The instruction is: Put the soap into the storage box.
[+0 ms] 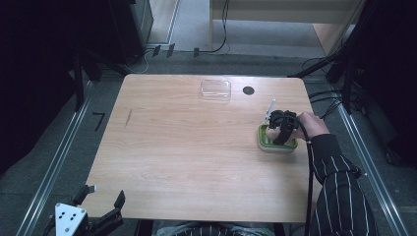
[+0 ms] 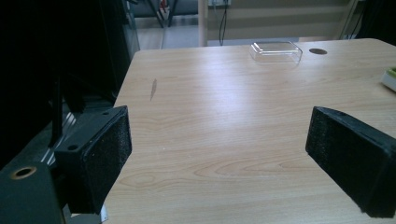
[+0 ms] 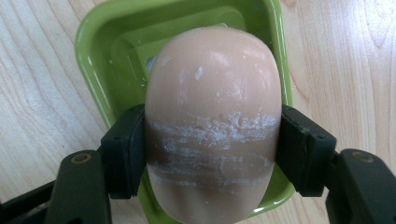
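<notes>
At the table's [image 1: 162, 147] near-left corner we find the left gripper [image 1: 101, 209], hanging just off the edge with its jaws spread wide and nothing between them. In the left gripper view its pads [image 2: 109, 149] frame bare wood, so we judge it parked out of the way while the other hand works.

Toward the far edge of the table, a little right of its middle, lies a clear plastic lid [image 1: 215, 90], flat and alone. Just right of it is a small dark round hole [image 1: 248, 90] in the tabletop. We take the lid to belong with the dish and to have been set well apart from it, leaving room over the dish.

Near the table's right edge sits a green soap dish [image 1: 293, 145] on a white base. The right gripper [image 1: 281, 129] is directly above it, jaws clamped on a peach-coloured soap bar [image 3: 212, 126]. In the right gripper view the pads press the bar's two long sides across its middle, where whitish scuffs band the surface, and the bar's ends overhang the dish's hollow. We cannot tell whether the bar touches the dish or is held just clear. A pale upright piece [image 1: 270, 109] stands just beyond the dish; what it is we cannot make out.
</notes>
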The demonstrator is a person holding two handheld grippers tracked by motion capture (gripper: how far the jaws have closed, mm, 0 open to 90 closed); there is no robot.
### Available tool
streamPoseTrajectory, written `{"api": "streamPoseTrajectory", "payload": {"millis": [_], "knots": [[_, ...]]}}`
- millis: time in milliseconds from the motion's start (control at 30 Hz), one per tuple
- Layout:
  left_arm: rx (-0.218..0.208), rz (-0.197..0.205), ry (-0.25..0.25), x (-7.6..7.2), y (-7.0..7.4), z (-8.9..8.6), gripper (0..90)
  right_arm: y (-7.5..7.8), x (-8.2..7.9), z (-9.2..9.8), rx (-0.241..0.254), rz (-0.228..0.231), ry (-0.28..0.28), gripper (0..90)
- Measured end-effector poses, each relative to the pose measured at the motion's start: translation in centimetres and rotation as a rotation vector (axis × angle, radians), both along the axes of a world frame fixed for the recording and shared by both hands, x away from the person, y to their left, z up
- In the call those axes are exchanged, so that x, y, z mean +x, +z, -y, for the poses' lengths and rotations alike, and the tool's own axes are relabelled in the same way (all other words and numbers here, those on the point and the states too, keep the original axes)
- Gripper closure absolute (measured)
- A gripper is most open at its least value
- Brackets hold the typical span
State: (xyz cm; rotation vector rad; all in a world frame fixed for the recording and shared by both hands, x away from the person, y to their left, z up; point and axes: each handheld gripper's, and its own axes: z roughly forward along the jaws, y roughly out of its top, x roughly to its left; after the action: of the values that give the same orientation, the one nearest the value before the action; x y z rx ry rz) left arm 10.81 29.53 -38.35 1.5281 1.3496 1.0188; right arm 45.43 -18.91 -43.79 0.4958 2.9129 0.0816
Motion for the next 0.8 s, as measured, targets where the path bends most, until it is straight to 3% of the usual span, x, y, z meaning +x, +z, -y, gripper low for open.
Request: {"api": "streamPoseTrajectory", "payload": {"millis": [567, 800], "knots": [[-0.003, 0.005, -0.007, 0.08, -0.05, -0.09, 7.2, -0.72, 0.31, 0.21, 0.001, -0.009, -0.029, 32.9], [-0.005, 0.005, -0.008, 0.10, -0.05, -0.08, 7.2, -0.42, 0.30, 0.13, 0.007, -0.011, -0.047, 28.2]]}}
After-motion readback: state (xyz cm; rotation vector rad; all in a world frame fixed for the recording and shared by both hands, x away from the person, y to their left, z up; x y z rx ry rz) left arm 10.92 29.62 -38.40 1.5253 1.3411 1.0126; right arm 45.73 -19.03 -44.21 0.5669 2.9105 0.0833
